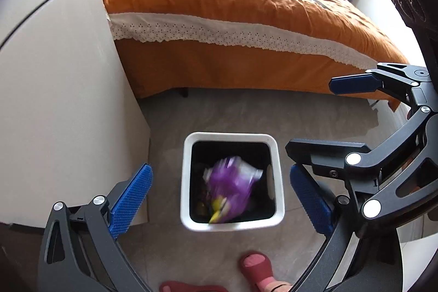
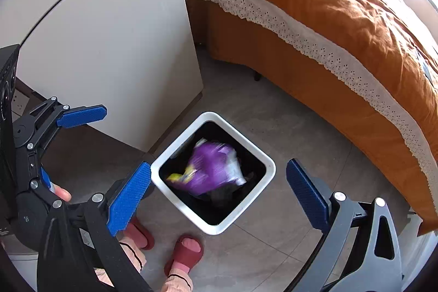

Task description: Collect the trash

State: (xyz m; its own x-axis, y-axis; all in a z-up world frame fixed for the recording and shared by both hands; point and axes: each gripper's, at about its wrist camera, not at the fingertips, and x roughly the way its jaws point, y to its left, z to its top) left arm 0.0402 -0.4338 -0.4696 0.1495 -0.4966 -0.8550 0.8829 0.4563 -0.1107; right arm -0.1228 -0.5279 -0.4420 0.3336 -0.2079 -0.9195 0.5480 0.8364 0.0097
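A white square trash bin (image 1: 230, 136) (image 2: 180, 140) with a black liner stands on the grey tile floor. Inside it lies a purple and white wrapper (image 1: 232, 182) (image 2: 210, 171) with a yellow patch, blurred by motion, on top of darker trash. My left gripper (image 1: 220, 171) hangs above the bin, open, with nothing touching its blue pads. My right gripper (image 2: 219, 167) is over the bin too, open and empty. Each gripper also shows in the other's view: the right gripper (image 1: 312, 116) at the right edge, the left gripper (image 2: 74, 140) at the left edge.
A white cabinet (image 1: 68, 100) (image 2: 109, 45) stands just left of the bin. A bed with an orange cover and white lace trim (image 1: 232, 18) (image 2: 328, 18) runs behind and to the right. The person's feet in red slippers (image 1: 257, 264) (image 2: 186, 251) stand just in front of the bin.
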